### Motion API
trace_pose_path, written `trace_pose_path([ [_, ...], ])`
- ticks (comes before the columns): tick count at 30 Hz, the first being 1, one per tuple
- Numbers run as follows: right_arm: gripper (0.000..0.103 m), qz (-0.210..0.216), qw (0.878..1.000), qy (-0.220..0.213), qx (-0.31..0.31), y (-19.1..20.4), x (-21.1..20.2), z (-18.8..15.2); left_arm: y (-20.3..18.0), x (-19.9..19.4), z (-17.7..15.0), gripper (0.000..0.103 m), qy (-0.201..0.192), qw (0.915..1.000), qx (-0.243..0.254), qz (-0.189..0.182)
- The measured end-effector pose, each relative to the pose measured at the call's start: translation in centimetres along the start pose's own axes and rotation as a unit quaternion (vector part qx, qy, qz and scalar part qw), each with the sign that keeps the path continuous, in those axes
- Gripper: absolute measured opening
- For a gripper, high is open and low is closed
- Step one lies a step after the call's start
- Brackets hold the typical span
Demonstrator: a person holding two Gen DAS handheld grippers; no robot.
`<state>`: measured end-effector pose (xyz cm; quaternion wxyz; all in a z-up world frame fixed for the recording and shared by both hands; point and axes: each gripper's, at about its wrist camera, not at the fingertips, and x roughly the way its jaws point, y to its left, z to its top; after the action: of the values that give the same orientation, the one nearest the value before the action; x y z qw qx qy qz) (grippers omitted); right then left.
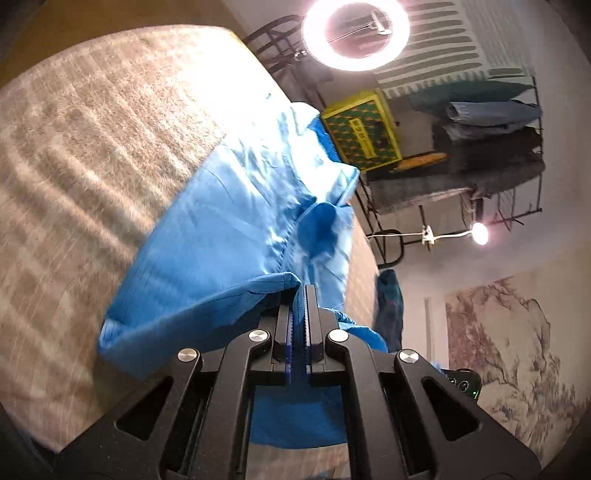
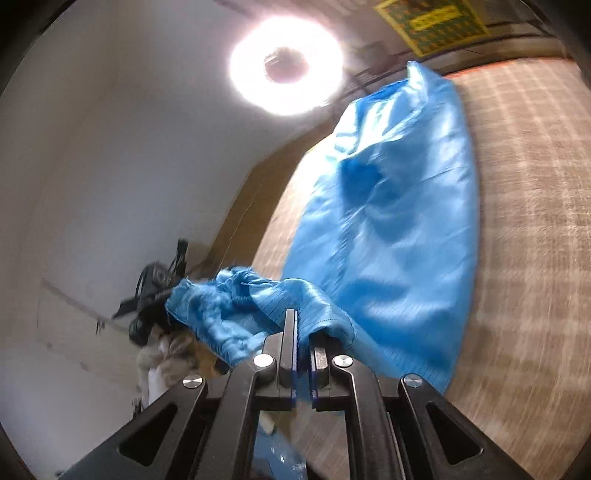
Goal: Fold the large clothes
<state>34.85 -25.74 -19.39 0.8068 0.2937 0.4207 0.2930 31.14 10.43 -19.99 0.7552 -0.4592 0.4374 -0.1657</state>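
Note:
A large shiny blue garment [image 1: 229, 229] lies partly on a beige checked surface [image 1: 92, 155] and is lifted at its near edge. My left gripper [image 1: 301, 295] is shut on the garment's hem, with cloth hanging below the fingers. In the right wrist view the same blue garment [image 2: 388, 229] stretches away over the beige surface [image 2: 524, 221]. My right gripper [image 2: 304, 332] is shut on another part of its edge, with a gathered elastic cuff [image 2: 236, 291] hanging to the left. Both views are tilted and motion-blurred.
A bright ring light [image 1: 356, 31] stands beyond the surface, also in the right wrist view [image 2: 286, 66]. A yellow-green box [image 1: 364, 131] and a metal rack with folded clothes [image 1: 491, 147] stand behind. Dark gear [image 2: 151, 295] lies by the white wall.

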Motion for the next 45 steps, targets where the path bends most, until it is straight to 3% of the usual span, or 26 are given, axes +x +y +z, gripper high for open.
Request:
trace_pose_path([
  [3,0.002,-0.003,0.999,-0.003,0.04,-2.1,1.1,1.0,0.1,1.8,0.8,0.002,-0.002,0.9997,0.008,0.021],
  [9,0.002,-0.043,0.998,0.006,0.049,-3.5,2.5,1.8,0.9,4.2,1.4,0.002,0.002,0.9984,0.02,0.052],
  [12,0.009,-0.051,0.997,0.002,0.061,-4.3,2.1,2.1,1.0,4.5,1.5,0.003,-0.002,0.9978,0.026,0.061],
  [13,0.018,-0.049,0.997,0.002,0.064,-4.5,2.1,2.2,1.0,4.5,1.5,0.009,-0.004,0.9979,0.028,0.059],
  [14,0.024,-0.039,0.997,0.005,0.068,-4.7,1.7,2.4,1.0,4.4,1.6,0.024,-0.006,0.9978,0.029,0.059],
  [15,0.037,-0.025,0.997,0.008,0.069,-4.8,1.5,2.5,0.8,4.2,1.7,0.033,-0.008,0.9976,0.031,0.061],
  [16,0.039,-0.012,0.997,0.011,0.071,-4.9,1.3,2.5,0.7,4.0,1.7,0.049,-0.012,0.9975,0.034,0.061],
  [17,0.04,-0.007,0.998,0.013,0.069,-4.9,1.2,2.6,0.6,3.7,1.8,0.056,-0.016,0.9974,0.035,0.061],
  [21,0.041,-0.018,0.999,0.002,0.042,-4.4,0.4,2.8,-0.1,2.2,2.0,0.056,-0.034,0.9953,0.063,0.065],
  [24,0.045,-0.026,0.999,-0.002,0.028,-4.3,-0.2,2.5,-0.3,1.6,1.9,0.055,-0.048,0.9877,0.109,0.102],
  [27,0.064,0.011,0.998,-0.013,0.053,-5.4,-0.5,2.7,0.8,2.3,1.8,0.055,-0.022,0.9856,0.125,0.113],
  [29,0.064,0.043,0.995,-0.023,0.092,-6.5,-0.9,2.8,1.3,3.2,1.5,0.055,-0.003,0.983,0.135,0.124],
  [32,0.063,0.014,0.996,-0.036,0.08,-6.4,-1.8,2.9,2.0,4.0,1.4,0.055,0.012,0.9826,0.135,0.127],
  [37,0.051,-0.076,0.997,0.005,0.011,-4.8,0.4,1.8,1.9,5.0,1.4,0.054,0.028,0.9806,0.148,0.125],
  [40,0.041,-0.095,0.995,0.029,0.002,-5.2,1.7,1.1,1.9,5.6,1.2,0.04,0.037,0.978,0.157,0.132],
  [43,0.038,-0.107,0.994,0.038,-0.008,-5.3,2.6,0.9,1.9,6.1,1.0,0.037,0.045,0.9753,0.168,0.137],
  [45,0.032,-0.108,0.993,0.04,-0.013,-5.2,2.8,0.8,1.9,6.5,0.7,0.021,0.053,0.974,0.173,0.137],
])
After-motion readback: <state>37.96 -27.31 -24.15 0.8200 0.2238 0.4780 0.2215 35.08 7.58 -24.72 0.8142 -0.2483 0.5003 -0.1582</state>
